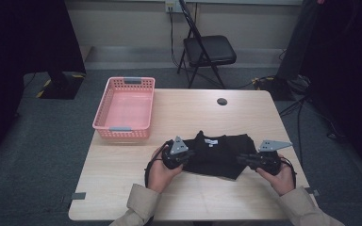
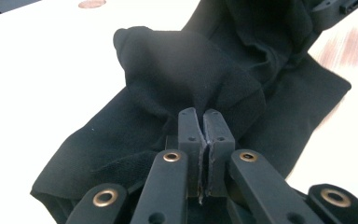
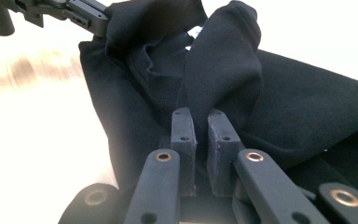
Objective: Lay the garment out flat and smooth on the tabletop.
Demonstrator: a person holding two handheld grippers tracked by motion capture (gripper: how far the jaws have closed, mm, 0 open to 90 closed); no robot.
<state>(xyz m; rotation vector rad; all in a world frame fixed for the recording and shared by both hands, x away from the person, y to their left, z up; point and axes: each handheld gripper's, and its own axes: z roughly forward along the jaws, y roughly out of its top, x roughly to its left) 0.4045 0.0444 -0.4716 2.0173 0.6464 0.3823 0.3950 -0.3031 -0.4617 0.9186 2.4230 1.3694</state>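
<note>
A black garment (image 1: 215, 151) with a small white label at its collar lies crumpled on the front half of the wooden table (image 1: 188, 113). At its left edge my left gripper (image 1: 190, 153) is shut, and in the left gripper view its jaws (image 2: 205, 117) pinch a raised fold of the black cloth (image 2: 177, 60). At the garment's right edge my right gripper (image 1: 241, 158) is also shut. In the right gripper view its jaws (image 3: 200, 116) press on an upstanding fold of the cloth (image 3: 223, 60). Each hand holds its gripper from the table's near side.
A pink plastic basket (image 1: 125, 126) stands at the table's back left. A small black disc (image 1: 222, 101) sits near the back edge. Behind the table stand a black folding chair (image 1: 208, 51) and cables on the floor. Bare tabletop lies left of the garment.
</note>
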